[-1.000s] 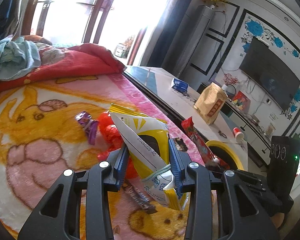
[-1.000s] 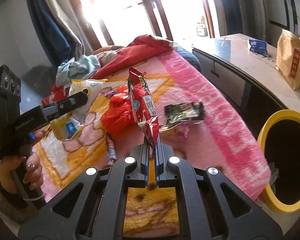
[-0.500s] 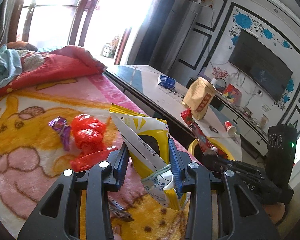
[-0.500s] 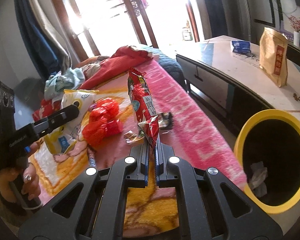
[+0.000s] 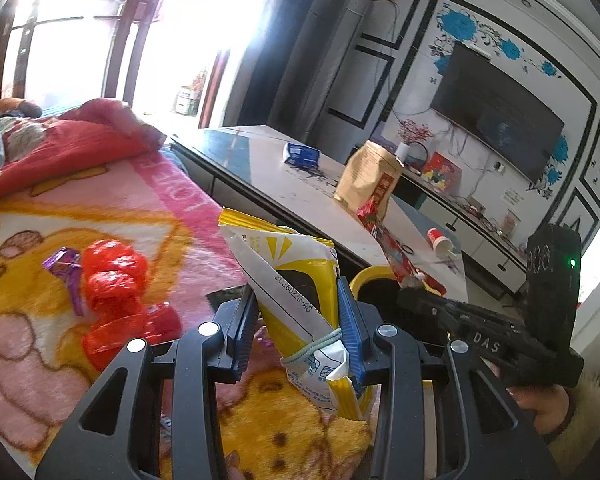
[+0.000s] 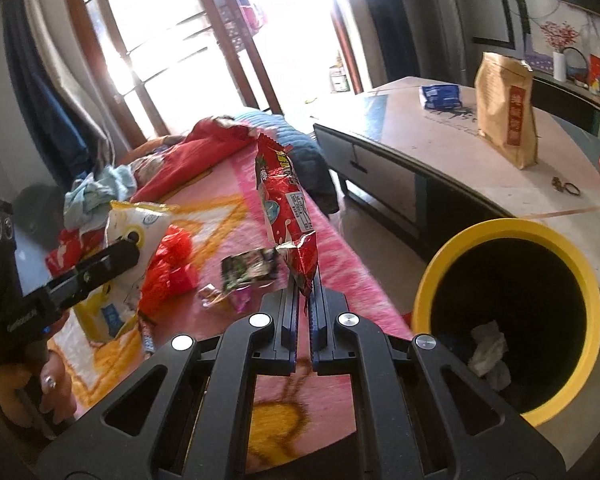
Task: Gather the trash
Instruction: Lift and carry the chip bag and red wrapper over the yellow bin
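The left gripper (image 5: 298,320) has its jaws partly closed on a yellow and white snack bag (image 5: 296,280), pinching it from both sides near its lower, rubber-banded end. The bag stands roughly upright between the jaws, its long axis leaning up and to the left, torn top edge uppermost, above the blanket (image 5: 100,216) on the bed.

The right gripper (image 6: 303,304) has its jaws almost fully closed, with only a thin gap, clamping the bottom corner of a red wrapper (image 6: 286,200). The wrapper rises nearly vertical from the jaws, long axis pointing up and slightly left, crimped end on top. It hangs over the bed's edge, just left of the yellow bin (image 6: 428,280), whose dark inside holds some crumpled white paper (image 6: 490,350).

On the blanket lie a red plastic bag (image 6: 168,268), a dark wrapper (image 6: 250,268) and a small pink wrapper (image 6: 240,300). A brown paper bag (image 6: 508,112) stands on the table (image 6: 420,136).
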A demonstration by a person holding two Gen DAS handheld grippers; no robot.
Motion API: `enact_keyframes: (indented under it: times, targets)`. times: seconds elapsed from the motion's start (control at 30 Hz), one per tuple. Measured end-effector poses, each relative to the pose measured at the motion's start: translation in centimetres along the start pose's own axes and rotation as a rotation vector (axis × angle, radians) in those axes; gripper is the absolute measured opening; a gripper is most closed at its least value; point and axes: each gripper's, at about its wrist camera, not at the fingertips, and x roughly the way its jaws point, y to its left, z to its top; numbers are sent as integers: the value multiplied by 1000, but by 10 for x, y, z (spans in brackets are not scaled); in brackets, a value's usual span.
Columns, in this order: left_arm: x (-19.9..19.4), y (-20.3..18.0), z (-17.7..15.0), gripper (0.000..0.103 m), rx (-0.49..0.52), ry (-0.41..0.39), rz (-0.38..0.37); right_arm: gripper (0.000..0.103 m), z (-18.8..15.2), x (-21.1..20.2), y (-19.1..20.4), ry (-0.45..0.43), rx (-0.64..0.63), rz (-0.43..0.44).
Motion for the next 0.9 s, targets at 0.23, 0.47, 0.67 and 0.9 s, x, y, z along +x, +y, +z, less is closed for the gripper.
enact_keyframes:
  times: [0.23,0.47,0.67,0.9]
  targets:
    - [16,-23,1,36,40,11,-42,2,6,-10,-26,-34,45,-54]
    - [33,-47,-2,36,87,28,-84,2,8,-22,-54,-65,95,-113]
    - [47,-65,-3,36,121,44,-111,2,7,-31,-76,-81,139,-157]
    - [61,-86,-5,36,156,62,-140,2,4,-37,-96,-83,179,-204]
